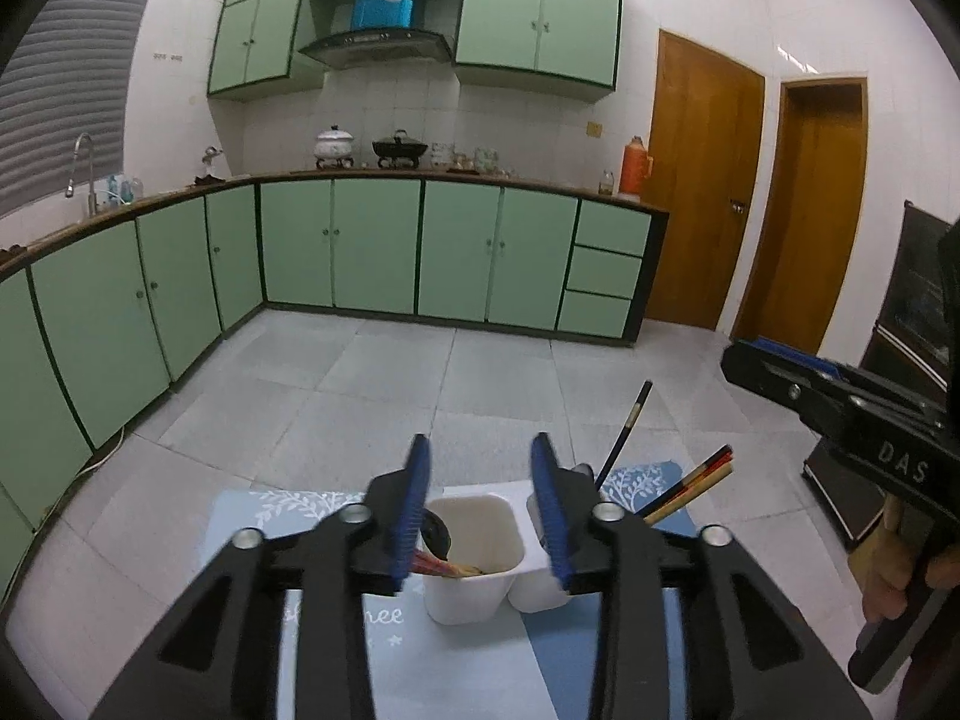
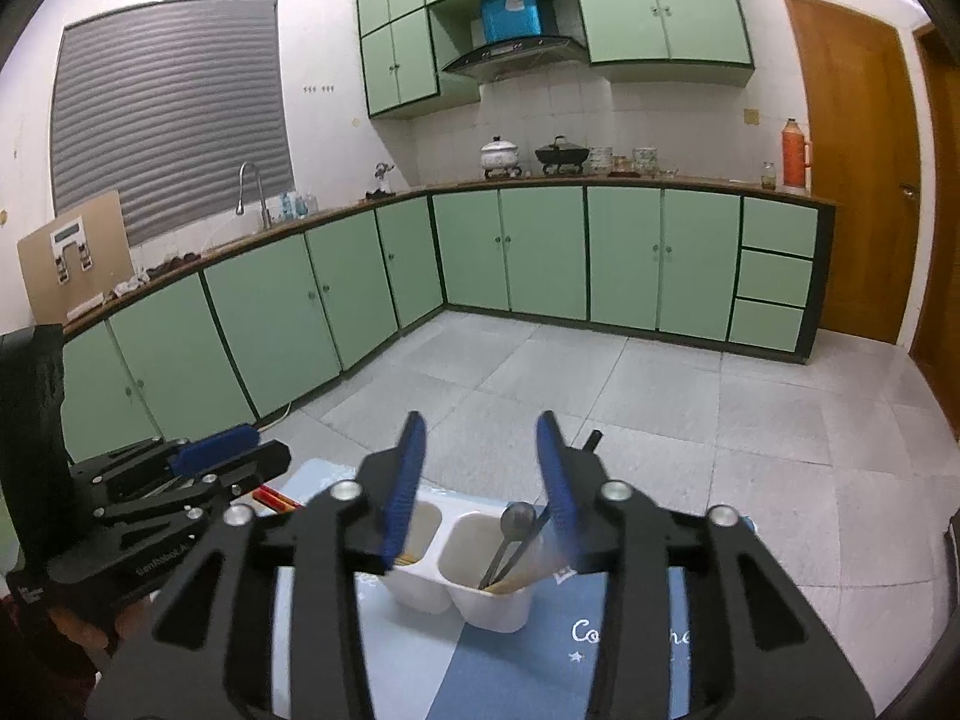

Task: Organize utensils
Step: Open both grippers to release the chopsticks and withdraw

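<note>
A white two-compartment utensil holder stands on a blue mat; it also shows in the right wrist view. Red and yellow chopsticks and a black chopstick stick out of its right compartment. A dark spoon and chopstick ends lean in the left compartment. In the right wrist view a metal spoon stands in the right compartment. My left gripper is open and empty above the holder. My right gripper is open and empty above it too, and shows at the right of the left view.
The mat lies on a table above a grey tiled floor. Green cabinets and a counter with pots line the far walls. Wooden doors stand at the right. A dark appliance is at the far right.
</note>
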